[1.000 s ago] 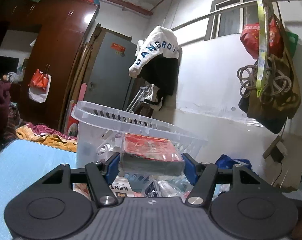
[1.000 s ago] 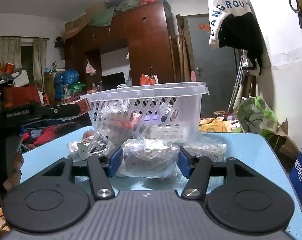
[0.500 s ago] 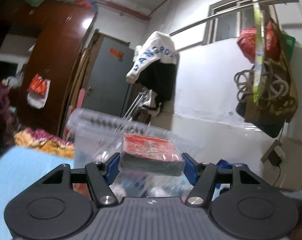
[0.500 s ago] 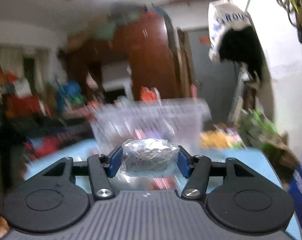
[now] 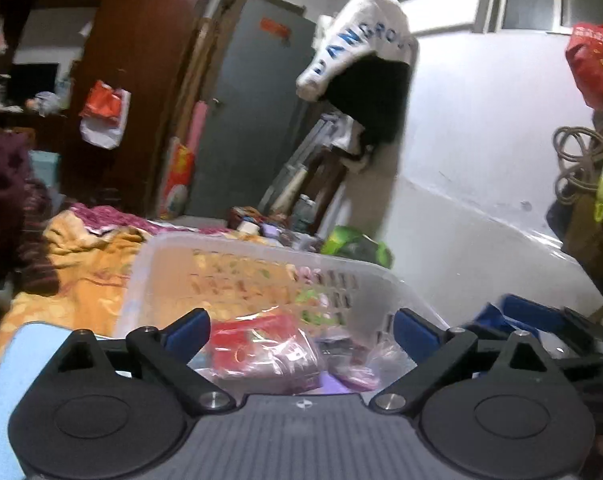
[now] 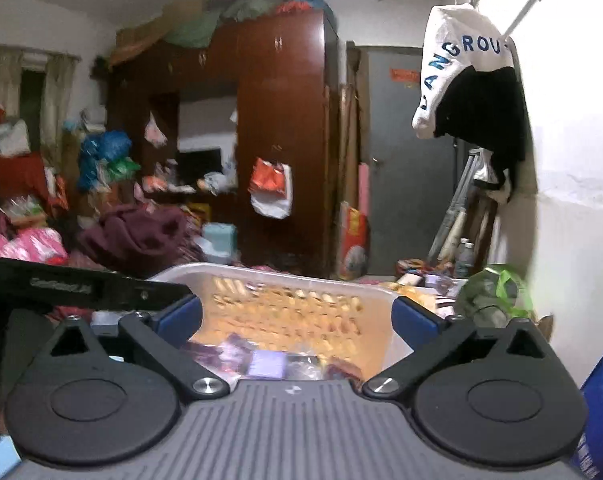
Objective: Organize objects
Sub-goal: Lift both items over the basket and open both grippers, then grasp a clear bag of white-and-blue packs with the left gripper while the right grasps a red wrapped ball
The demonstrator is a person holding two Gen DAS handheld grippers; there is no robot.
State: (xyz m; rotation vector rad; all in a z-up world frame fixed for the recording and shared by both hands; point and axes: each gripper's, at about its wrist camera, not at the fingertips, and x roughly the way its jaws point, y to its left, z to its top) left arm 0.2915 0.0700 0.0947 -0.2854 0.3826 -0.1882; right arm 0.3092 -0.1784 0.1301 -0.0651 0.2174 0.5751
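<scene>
My left gripper (image 5: pixel 301 332) hovers over the white slotted basket (image 5: pixel 261 246), and its jaws are opening. A red packet in clear wrap (image 5: pixel 257 346) lies loose below the blue pads (image 5: pixel 189 330), inside the basket and untouched. My right gripper (image 6: pixel 297 316) is also above the basket (image 6: pixel 285 274) with its jaws opening and nothing between them. Wrapped packets, one of them purple (image 6: pixel 267 362), lie on the basket floor beneath it. The dark wrapped bundle it carried is not clearly visible. The left gripper's black body (image 6: pixel 81 286) crosses the right wrist view at the left.
The basket stands on a light blue table (image 5: pixel 17 364). Behind it are an orange blanket (image 5: pixel 85 264), a green bag (image 5: pixel 357 246), a brown wardrobe (image 6: pixel 277 140) and a grey door (image 5: pixel 245 112). A white wall (image 5: pixel 481 208) runs close on the right, with a white-and-black garment (image 5: pixel 365 60) hanging.
Both grippers rose from in front of the basket to above its rim and opened. The red packet left the left jaws and the dark wrapped bundle left the right jaws.
</scene>
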